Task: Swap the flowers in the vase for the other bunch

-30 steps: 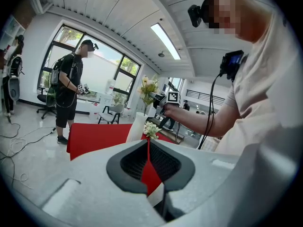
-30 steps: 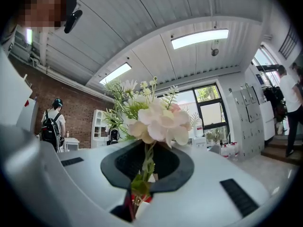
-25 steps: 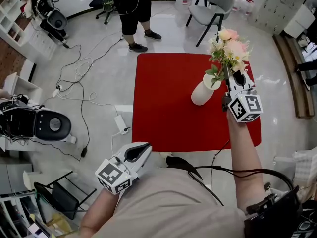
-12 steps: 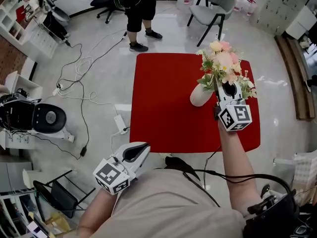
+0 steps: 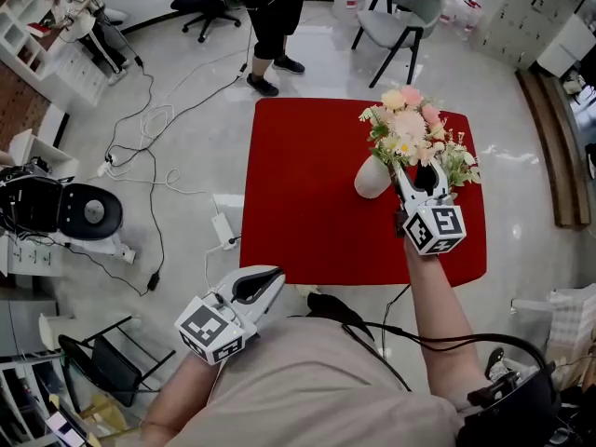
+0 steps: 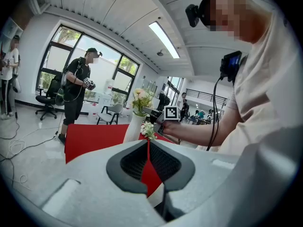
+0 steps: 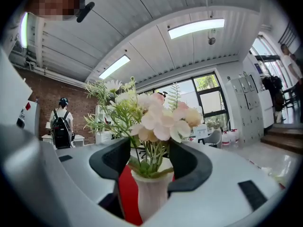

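Head view: grey chair [image 5: 410, 12], standing person [image 5: 277, 17] beyond vase [image 5: 371, 179] on red table [image 5: 307, 203]

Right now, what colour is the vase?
The vase is white, clearest in the right gripper view.

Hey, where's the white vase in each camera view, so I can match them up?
Head view: white vase right of centre, below the flowers.
Left gripper view: vase small, just left of centre.
Right gripper view: vase large, bottom centre.
Shared landmark: the red table it stands on shows in all three.
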